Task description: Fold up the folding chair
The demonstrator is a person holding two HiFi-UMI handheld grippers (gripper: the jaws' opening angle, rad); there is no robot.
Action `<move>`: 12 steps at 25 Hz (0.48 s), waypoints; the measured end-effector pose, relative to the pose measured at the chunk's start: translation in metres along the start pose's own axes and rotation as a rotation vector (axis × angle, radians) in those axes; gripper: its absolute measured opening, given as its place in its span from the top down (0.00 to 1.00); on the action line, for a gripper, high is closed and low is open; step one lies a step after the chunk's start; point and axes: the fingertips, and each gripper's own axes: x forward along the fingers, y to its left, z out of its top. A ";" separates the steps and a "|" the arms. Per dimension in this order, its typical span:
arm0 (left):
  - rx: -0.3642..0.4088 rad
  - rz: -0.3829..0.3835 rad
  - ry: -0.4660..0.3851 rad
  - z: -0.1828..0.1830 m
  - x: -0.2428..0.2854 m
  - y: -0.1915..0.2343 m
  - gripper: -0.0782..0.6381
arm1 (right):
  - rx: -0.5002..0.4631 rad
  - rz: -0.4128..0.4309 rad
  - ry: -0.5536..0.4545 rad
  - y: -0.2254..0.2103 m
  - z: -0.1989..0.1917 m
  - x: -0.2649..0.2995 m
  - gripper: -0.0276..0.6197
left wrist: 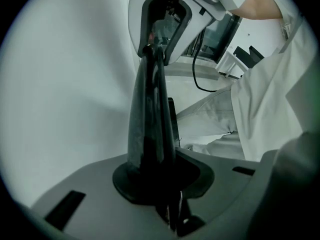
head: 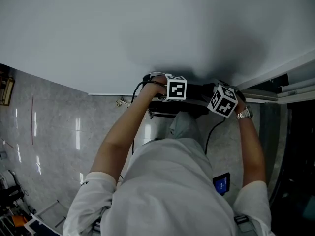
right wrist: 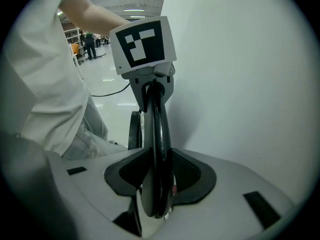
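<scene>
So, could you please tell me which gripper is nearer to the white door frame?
Right. The right gripper sits just left of the white door frame in the head view; the left gripper is farther left again.

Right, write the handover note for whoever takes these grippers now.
Left gripper: shut on the folding chair's top edge.
Right gripper: jaws around the same edge; whether they press is unclear.
Chair: by the white wall, before the person, seemingly folded flat.
Done: the folding, apparently.
Left: probably lean it on the wall and release.
</scene>
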 end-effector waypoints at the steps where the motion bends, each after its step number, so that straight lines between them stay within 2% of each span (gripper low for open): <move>1: 0.008 0.009 0.006 0.002 0.001 0.006 0.80 | 0.011 -0.007 -0.014 -0.003 -0.003 0.000 0.74; 7: 0.045 0.117 0.008 0.002 0.002 0.020 0.74 | 0.056 -0.040 -0.048 -0.005 -0.003 0.001 0.75; 12: 0.025 0.241 -0.023 0.001 -0.005 0.025 0.67 | 0.075 -0.077 -0.057 -0.005 -0.002 0.002 0.75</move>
